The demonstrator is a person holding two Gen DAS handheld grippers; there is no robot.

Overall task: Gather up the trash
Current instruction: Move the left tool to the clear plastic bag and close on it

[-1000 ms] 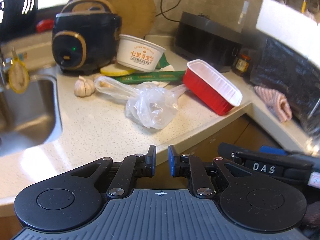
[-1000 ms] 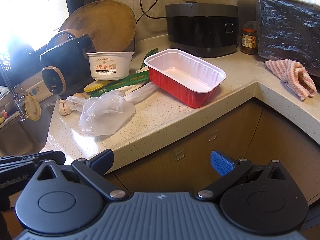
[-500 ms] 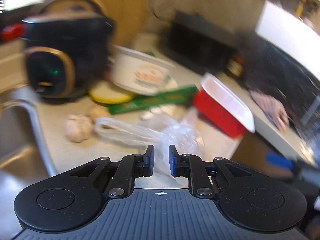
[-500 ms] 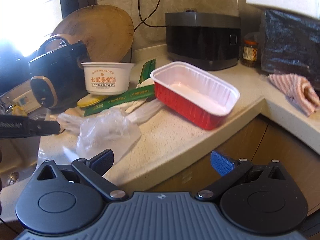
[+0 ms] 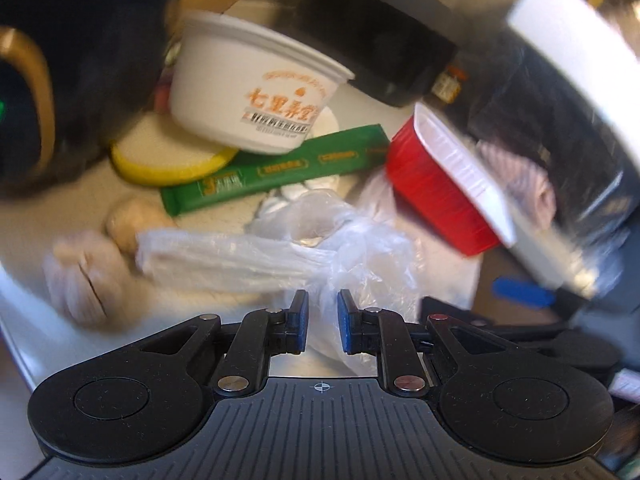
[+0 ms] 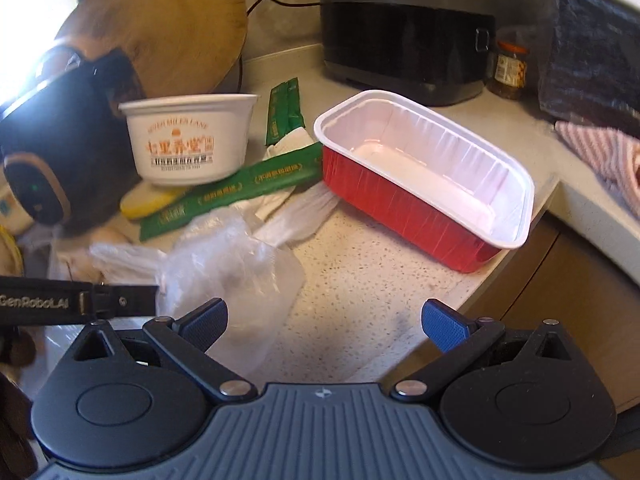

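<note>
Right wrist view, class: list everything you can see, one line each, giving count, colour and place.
plastic bag: one, clear, front counter
tray: one, red, white inside, counter edge
paper bowl: one, white, behind bag
long packets: two, green, beside bowl
sponge: one, yellow, under bowl
rice cooker: one, black, left
cutting board: one, wooden, against wall
black appliance: one, back
jar: one, beside appliance
cloth: one, pink striped, right
left gripper: black, narrowly open, bag between the pads
right gripper: black, blue pads, wide open
</note>
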